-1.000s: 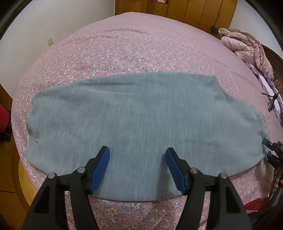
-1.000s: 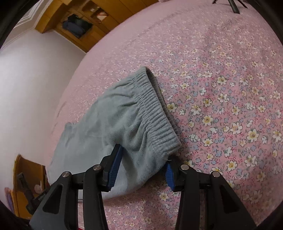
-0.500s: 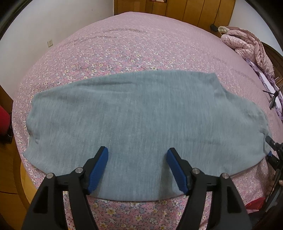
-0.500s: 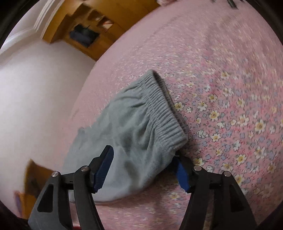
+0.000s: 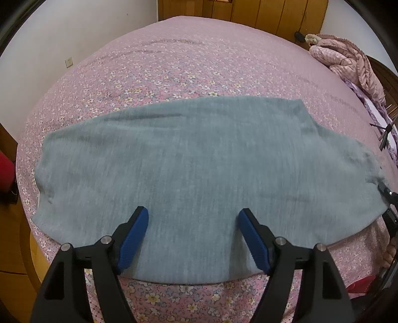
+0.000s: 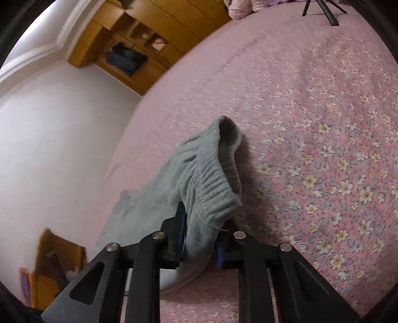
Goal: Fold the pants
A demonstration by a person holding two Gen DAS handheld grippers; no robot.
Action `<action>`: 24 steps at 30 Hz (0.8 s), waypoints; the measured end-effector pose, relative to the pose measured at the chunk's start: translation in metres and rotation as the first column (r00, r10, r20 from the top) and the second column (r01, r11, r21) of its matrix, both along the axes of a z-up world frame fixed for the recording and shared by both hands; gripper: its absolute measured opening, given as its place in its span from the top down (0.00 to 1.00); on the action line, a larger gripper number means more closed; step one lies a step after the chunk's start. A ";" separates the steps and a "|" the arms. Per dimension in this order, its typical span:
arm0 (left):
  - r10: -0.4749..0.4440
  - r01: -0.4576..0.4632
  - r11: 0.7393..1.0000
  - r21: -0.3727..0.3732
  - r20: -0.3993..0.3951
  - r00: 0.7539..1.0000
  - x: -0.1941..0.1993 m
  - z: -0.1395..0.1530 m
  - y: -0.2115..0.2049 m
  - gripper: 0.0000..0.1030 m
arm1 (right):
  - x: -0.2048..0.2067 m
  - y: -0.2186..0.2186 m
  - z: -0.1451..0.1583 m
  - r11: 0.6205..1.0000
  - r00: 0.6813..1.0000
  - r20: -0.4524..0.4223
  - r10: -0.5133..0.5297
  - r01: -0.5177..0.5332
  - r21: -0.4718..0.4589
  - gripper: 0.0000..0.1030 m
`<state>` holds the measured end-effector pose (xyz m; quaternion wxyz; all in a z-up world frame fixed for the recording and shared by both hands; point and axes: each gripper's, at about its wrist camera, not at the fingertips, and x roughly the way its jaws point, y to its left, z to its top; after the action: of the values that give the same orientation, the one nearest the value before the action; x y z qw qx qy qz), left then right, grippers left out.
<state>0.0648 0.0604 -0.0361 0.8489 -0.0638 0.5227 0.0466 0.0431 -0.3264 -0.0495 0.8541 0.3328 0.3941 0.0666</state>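
Grey-blue knit pants (image 5: pixel 194 169) lie flat across the near part of a pink flowered bed (image 5: pixel 194 62), running left to right. My left gripper (image 5: pixel 192 223) is open, its blue pads over the pants' near edge, holding nothing. My right gripper (image 6: pixel 199 228) is shut on the ribbed waistband (image 6: pixel 214 174) of the pants, which is bunched and lifted off the bed. The right gripper shows at the far right edge of the left wrist view (image 5: pixel 388 198), at the waistband end.
A pink quilted jacket (image 5: pixel 348 59) lies at the bed's far right. Wooden wardrobe panels (image 5: pixel 261 15) stand behind the bed, a white wall (image 5: pixel 62 37) on the left. Black tripod legs (image 6: pixel 323 10) stand on the bed beyond the waistband. The bed's wooden frame (image 5: pixel 27 261) is at lower left.
My right gripper closed on the waistband and lifted it, bunching the fabric. My left gripper stayed open over the near edge with only a slight shift.
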 end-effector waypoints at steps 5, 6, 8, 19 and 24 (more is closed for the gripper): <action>0.016 -0.016 0.999 -0.032 0.006 1.000 0.000 0.000 0.005 0.24 | -0.001 -0.004 -0.003 1.000 1.000 -0.020 0.016 -0.016 0.010 0.80; 0.014 -0.014 0.999 -0.032 0.006 1.000 -0.001 0.001 0.005 0.24 | -0.002 -0.005 0.002 1.000 1.000 -0.008 0.029 -0.029 -0.012 0.81; 0.018 -0.018 0.999 -0.040 0.008 1.000 -0.002 0.003 0.006 0.24 | -0.004 -0.001 0.015 0.996 0.998 0.020 0.054 -0.053 -0.065 0.82; 0.078 -0.078 0.996 -0.050 0.006 0.997 -0.011 0.010 0.023 0.24 | 0.002 0.043 0.044 0.962 0.988 0.045 0.146 -0.131 -0.239 0.84; 0.072 -0.072 0.996 -0.049 -0.008 0.997 -0.012 0.008 0.021 0.23 | 0.006 0.047 0.049 0.962 0.987 0.040 0.153 -0.139 -0.237 0.84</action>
<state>0.0524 0.0813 -0.0277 0.8430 -0.1035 0.5238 0.0645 0.0491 -0.2790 -0.0001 0.8911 0.1982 0.3978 0.0921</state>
